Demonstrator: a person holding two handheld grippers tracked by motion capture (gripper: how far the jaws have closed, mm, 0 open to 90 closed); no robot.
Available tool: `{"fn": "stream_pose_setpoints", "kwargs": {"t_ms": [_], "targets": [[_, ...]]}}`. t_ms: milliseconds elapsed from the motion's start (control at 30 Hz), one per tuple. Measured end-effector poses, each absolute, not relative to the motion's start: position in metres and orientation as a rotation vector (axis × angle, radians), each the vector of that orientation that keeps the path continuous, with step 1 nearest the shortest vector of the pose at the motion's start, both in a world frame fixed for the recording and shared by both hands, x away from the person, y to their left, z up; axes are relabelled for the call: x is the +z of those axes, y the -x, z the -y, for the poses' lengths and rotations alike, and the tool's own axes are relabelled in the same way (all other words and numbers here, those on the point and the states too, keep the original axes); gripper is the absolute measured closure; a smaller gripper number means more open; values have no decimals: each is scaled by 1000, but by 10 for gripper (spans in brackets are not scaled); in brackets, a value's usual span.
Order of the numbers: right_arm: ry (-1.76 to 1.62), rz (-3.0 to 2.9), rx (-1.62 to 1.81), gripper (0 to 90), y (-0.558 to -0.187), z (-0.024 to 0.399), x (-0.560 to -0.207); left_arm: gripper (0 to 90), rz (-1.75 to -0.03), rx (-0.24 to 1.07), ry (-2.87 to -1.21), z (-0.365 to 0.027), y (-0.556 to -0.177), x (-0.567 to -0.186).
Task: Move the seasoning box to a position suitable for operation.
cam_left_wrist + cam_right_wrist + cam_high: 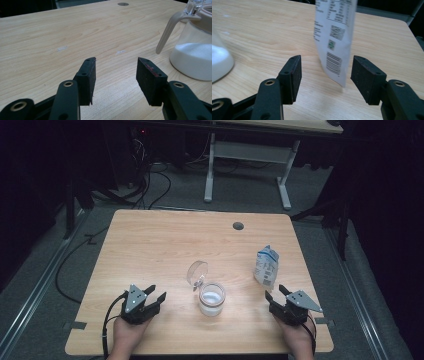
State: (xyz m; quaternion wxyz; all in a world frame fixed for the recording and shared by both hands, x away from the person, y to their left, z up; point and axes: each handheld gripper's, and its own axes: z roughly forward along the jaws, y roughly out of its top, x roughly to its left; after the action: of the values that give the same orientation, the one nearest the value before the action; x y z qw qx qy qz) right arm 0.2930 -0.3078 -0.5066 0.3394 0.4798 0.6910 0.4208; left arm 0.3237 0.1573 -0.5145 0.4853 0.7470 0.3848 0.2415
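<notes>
Wooden table (165,245), seen from above. Glass jar (212,299) sits near centre, slightly toward the person's edge, part filled with a white granular substance, possibly sugar or salt; the grain is too fine to tell. Its hinged lid (197,271) stands tipped open at the jar's 11 o'clock. White and blue carton (265,265) stands upright at about 2 o'clock from the jar, well apart from it.

Left gripper (154,298) rests at the jar's 9 o'clock, near it but not touching. Jaws apart, nothing between them. In the left gripper view the pads (88,77) frame bare wood, with the jar (195,50) off at 2 o'clock and its pale lid lever (168,31) hanging down the side.

Right gripper (276,295) lies at the jar's 3 o'clock, and the carton is at the gripper's 11 o'clock, just beyond the tips. Jaws apart, not clamped on anything. In the right gripper view the carton (335,37) rises just ahead of the gap between the pads (365,77), barcode side facing the camera, clear of both pads. The jar's curved wall (220,62) shows at 9 o'clock.
</notes>
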Motion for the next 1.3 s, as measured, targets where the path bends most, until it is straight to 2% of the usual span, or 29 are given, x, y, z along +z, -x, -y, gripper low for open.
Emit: {"fn": "stream_pose_setpoints", "kwargs": {"t_ms": [433, 733, 1100, 1167, 1300], "targets": [[-1183, -1903, 1109, 504, -294, 275, -510, 517, -931, 578, -1819, -152, -321, -514], [-1137, -1979, 1106, 513, -298, 251, -517, 531, -930, 537, -1829, -144, -319, -514], [-1051, -2068, 1147, 592, -294, 231, -520, 601, -952, 472, -1785, -131, -322, -505], [-1046, -2085, 1162, 625, -293, 226, -520, 661, -941, 460, -1784, -128, -324, -503], [-1002, -2123, 1143, 822, -289, 217, -522, 760, -935, 444, -1779, -117, -327, -498]]}}
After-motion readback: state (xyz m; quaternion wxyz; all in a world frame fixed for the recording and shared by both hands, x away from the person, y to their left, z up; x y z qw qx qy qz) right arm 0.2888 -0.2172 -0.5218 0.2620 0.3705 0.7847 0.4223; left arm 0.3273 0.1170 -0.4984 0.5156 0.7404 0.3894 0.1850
